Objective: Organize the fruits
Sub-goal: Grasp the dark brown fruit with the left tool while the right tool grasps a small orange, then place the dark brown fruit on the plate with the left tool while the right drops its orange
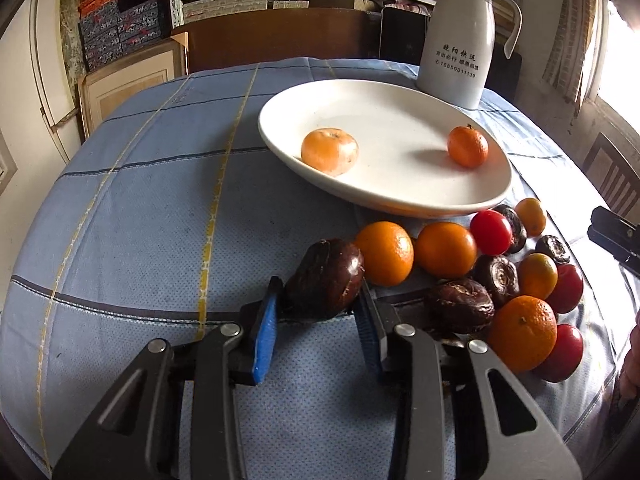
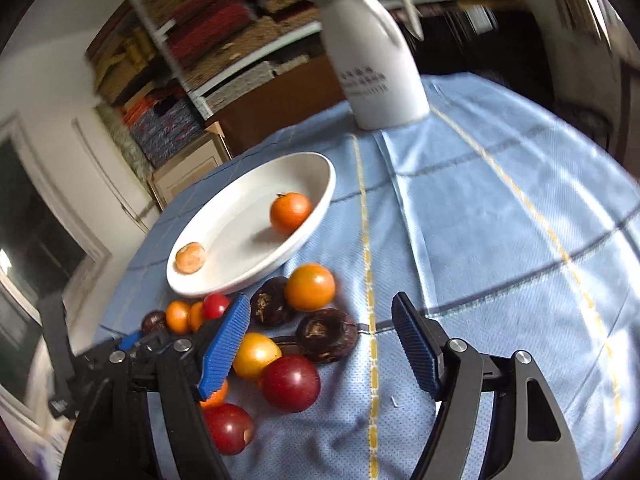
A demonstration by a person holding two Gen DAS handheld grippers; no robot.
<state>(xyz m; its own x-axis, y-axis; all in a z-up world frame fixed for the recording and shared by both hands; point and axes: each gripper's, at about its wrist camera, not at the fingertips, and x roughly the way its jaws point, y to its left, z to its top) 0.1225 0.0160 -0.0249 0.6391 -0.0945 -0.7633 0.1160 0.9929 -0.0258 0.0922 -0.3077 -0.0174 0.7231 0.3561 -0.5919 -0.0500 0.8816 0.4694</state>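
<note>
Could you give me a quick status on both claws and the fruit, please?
Left claw shut on dark fruit. Right claw open, empty. Two oranges on plate. Nothing blocking.

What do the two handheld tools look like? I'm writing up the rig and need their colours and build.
Both match. The left tool and the right tool each have black angular frames with cut-out openings and round silver pivot pins. Each finger carries a blue ribbed pad, seen again on the right one. No cables or clear markings show, and no sleeve is visible.
</note>
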